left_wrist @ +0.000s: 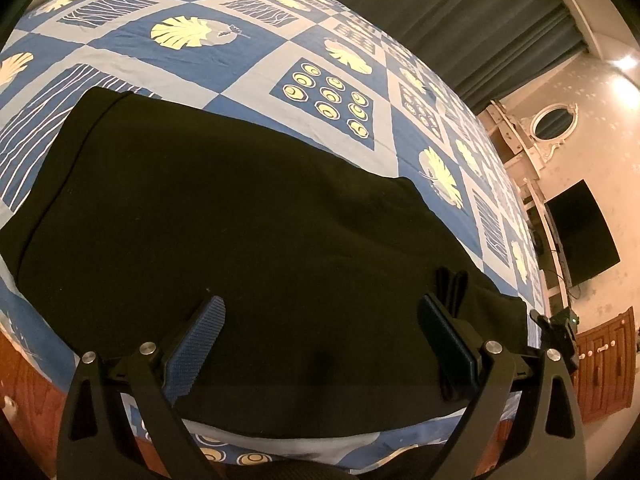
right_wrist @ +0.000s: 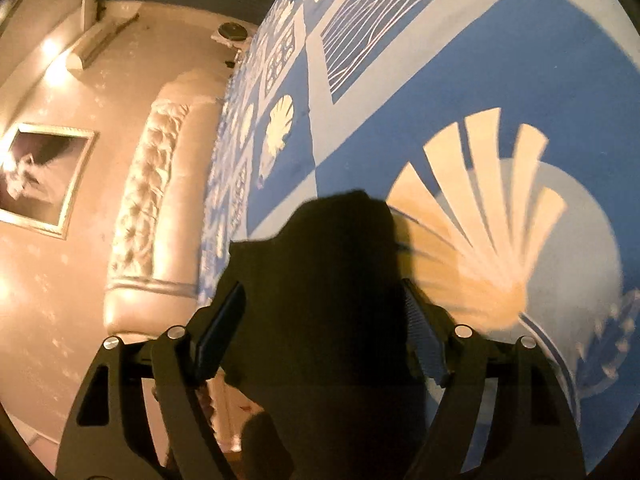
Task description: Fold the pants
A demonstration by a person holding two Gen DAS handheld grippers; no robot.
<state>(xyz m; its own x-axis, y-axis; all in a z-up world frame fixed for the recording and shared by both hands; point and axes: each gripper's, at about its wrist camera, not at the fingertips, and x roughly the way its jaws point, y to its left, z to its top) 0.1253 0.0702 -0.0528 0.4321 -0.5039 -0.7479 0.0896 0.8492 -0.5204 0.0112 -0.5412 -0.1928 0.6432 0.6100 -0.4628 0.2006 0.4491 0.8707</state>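
The black pants (left_wrist: 240, 208) lie spread flat on the blue patterned bedsheet (left_wrist: 248, 60), reaching to the bed's near edge. My left gripper (left_wrist: 324, 328) hovers over their near part, open, its blue pads far apart and the cloth lying flat below them. In the right wrist view, a hump of the black pants (right_wrist: 332, 272) fills the space between the fingers of my right gripper (right_wrist: 324, 320). Its jaws stand wide and the pads do not visibly press on the cloth. A small black device with a green light (left_wrist: 558, 326) shows at the pants' right end.
The bedsheet (right_wrist: 500, 60) stretches far beyond the pants. A padded headboard (right_wrist: 148, 208) and a framed picture (right_wrist: 40, 176) stand at one end. Dark curtains (left_wrist: 460, 20), a wall-mounted screen (left_wrist: 580, 232) and a wooden cabinet (left_wrist: 604, 364) lie past the bed's right side.
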